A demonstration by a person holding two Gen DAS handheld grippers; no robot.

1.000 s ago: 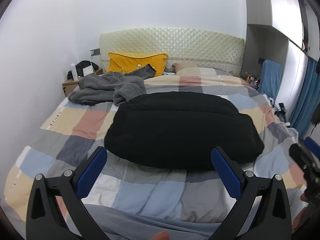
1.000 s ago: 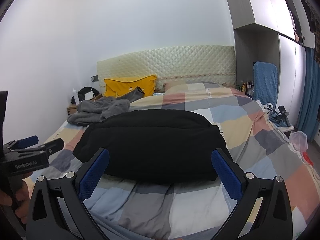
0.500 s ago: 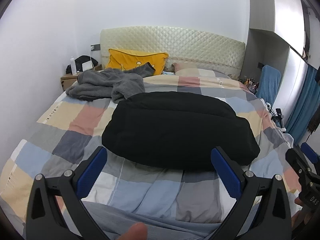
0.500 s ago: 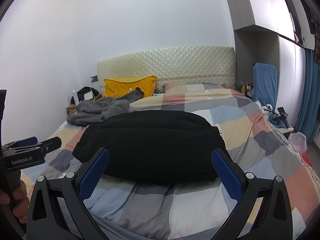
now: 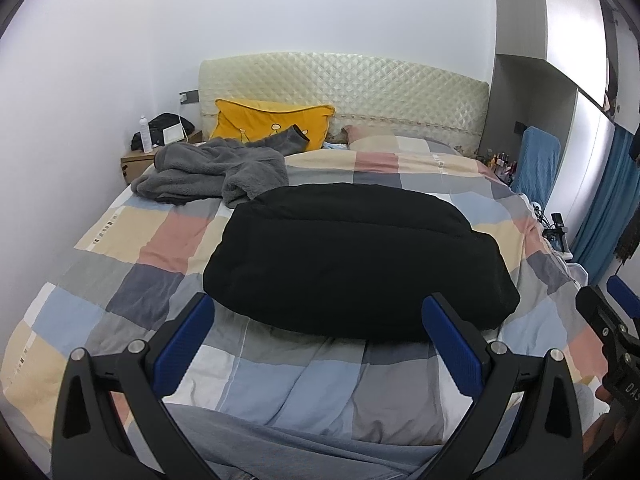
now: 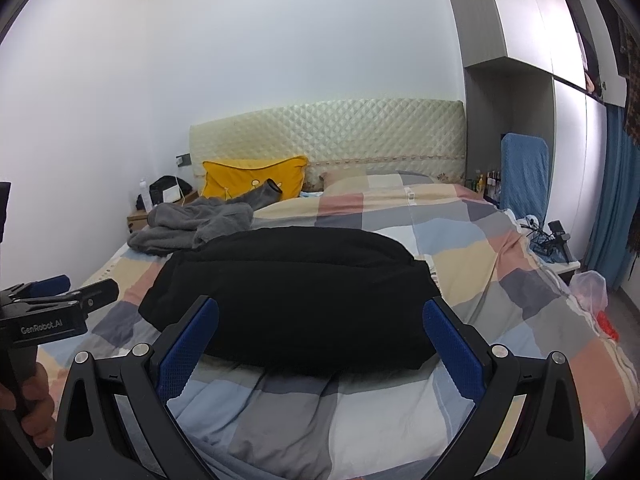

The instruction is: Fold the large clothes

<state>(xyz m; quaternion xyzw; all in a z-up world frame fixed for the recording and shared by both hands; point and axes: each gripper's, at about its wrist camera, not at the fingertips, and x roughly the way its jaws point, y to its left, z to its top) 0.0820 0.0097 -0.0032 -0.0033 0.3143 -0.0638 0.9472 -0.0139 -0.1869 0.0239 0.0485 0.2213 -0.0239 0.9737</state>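
The big checked bed [image 5: 120, 248] lies under your tongs. The puffy black folded garment [image 5: 352, 264] rests just ahead of both. Left tongs [image 5: 320, 344] and right tongs [image 6: 320, 340] gape wide, empty. This fold looks finished; next, reach for the crumpled grey fleece [image 5: 208, 172] far ahead-left.

Your left wrist camera is looking from the foot of the checked-quilt bed [image 5: 132, 256] toward the quilted cream headboard [image 5: 344, 92], tilting down between the left tongs [image 5: 318, 336]. Your right wrist camera is sitting lower and further right, facing the same way through the right tongs [image 6: 320, 340]. Both are sharing the folded black padded garment [image 5: 352, 260], lying near, and each is catching the other tongs at its edge.
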